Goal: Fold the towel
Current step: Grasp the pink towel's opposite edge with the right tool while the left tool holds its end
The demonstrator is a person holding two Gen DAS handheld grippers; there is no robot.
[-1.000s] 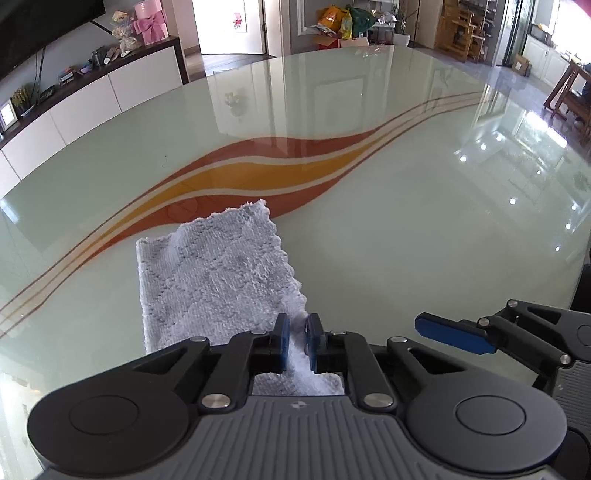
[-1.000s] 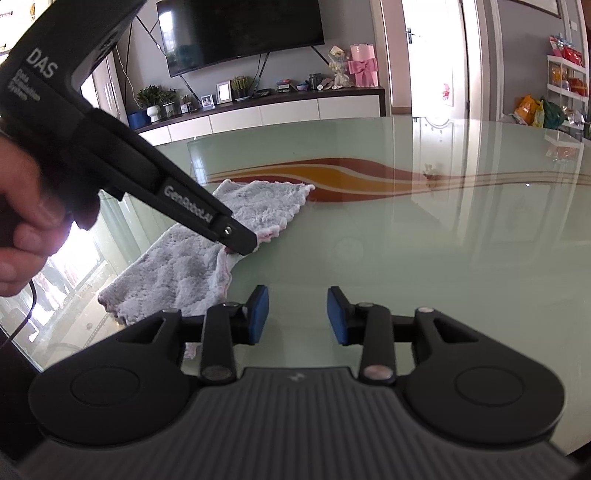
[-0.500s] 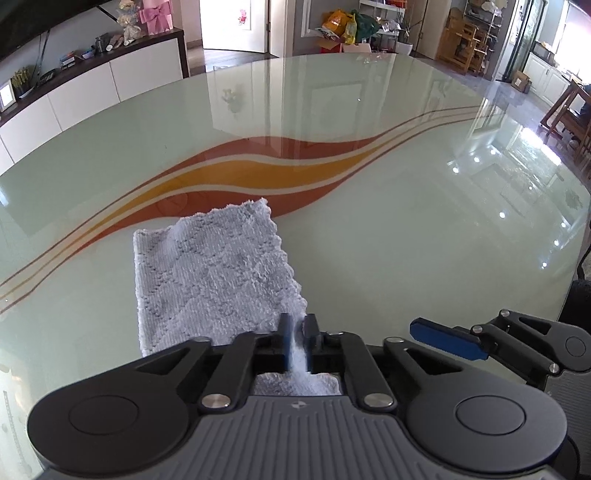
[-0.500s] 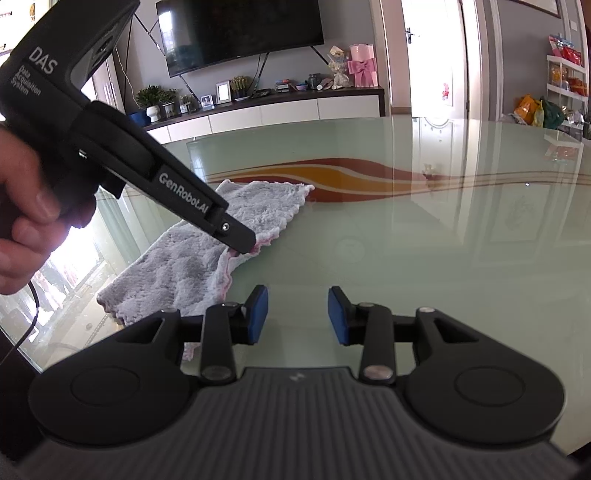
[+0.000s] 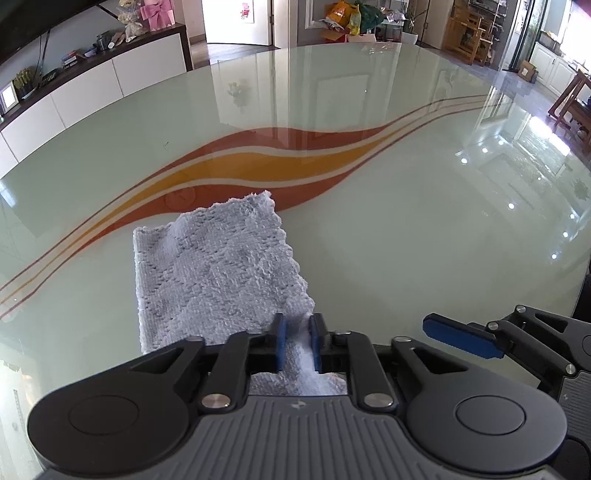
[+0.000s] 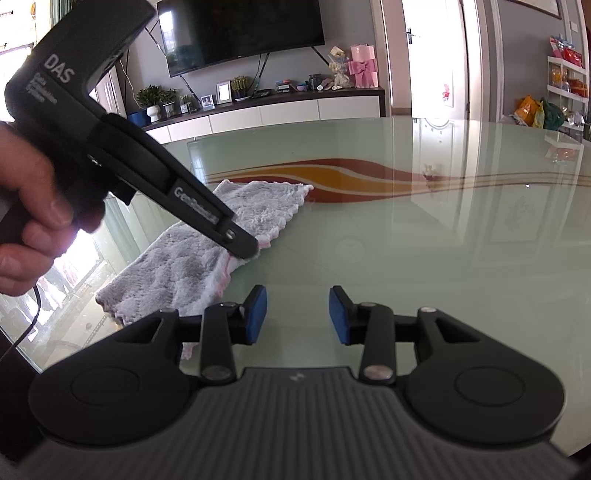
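Nearest in the left wrist view: left gripper clamped on the near right corner of the grey towel, blue pads pressed tight on a pinched ridge of cloth; gap narrower than half a second ago, when it had briefly loosened

Seen from the right wrist view: same left gripper angled steeply down, tip biting the towel edge, held by a hand at the left border. Corner lifted a little off the glass, much as a second ago

Right gripper partly open, blue pads apart with nothing between them, only bare table beneath; just right of the towel's near edge, not touching it. Same width and same place as a second ago

Farther out: rest of the towel flat on the glossy green glass table, far corner just reaching the red and orange wave stripe. Cloth outline hardly different from the earlier frames

Beyond the table: white sideboard and wall television
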